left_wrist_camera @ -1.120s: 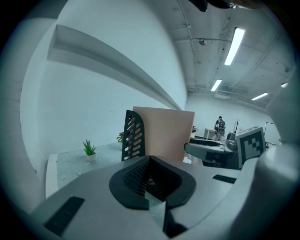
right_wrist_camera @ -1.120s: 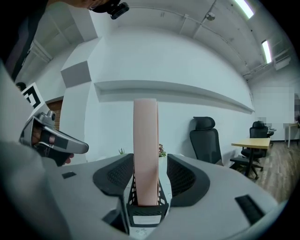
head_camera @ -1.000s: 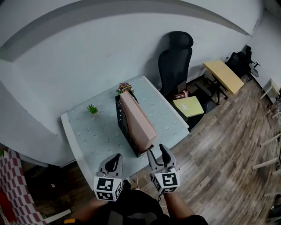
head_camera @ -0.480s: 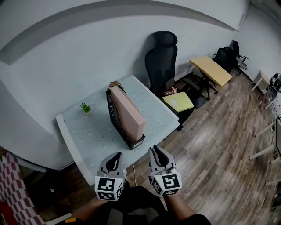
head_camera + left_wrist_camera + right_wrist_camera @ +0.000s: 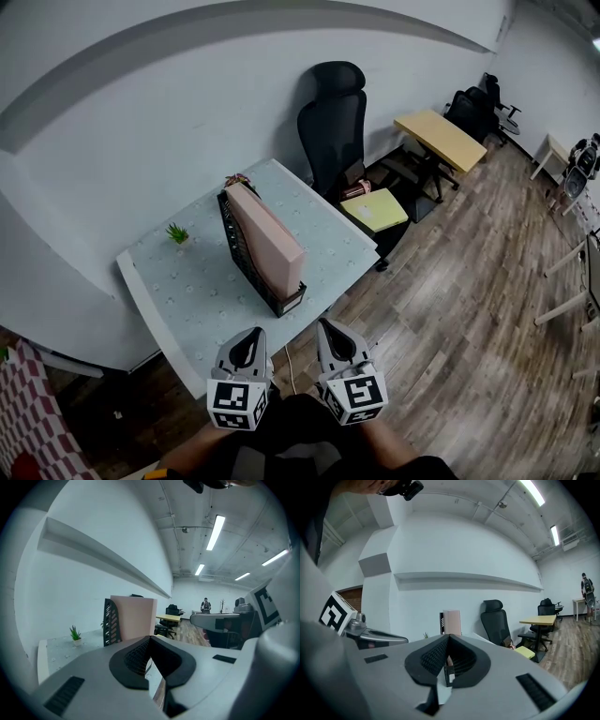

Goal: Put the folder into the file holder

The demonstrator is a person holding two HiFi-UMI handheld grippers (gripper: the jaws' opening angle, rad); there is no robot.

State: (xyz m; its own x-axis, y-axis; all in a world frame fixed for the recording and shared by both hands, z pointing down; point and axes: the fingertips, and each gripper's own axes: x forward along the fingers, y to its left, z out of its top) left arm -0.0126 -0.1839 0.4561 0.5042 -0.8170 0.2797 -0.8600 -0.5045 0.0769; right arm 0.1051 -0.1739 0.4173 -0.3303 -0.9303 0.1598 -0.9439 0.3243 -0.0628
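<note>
Folder (image 5: pixel 267 234) in file holder (image 5: pixel 240 251); left tongs (image 5: pixel 249 337) pinched, right tongs (image 5: pixel 330 330) just closed, both empty

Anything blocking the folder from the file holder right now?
Nothing visible does: the folder already stands upright in the file holder on the table.

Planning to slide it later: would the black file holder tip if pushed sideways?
Probably: the file holder stands tall and narrow, and the pink folder rises above its low front. Pushed low along its length, it likely slides.
</note>
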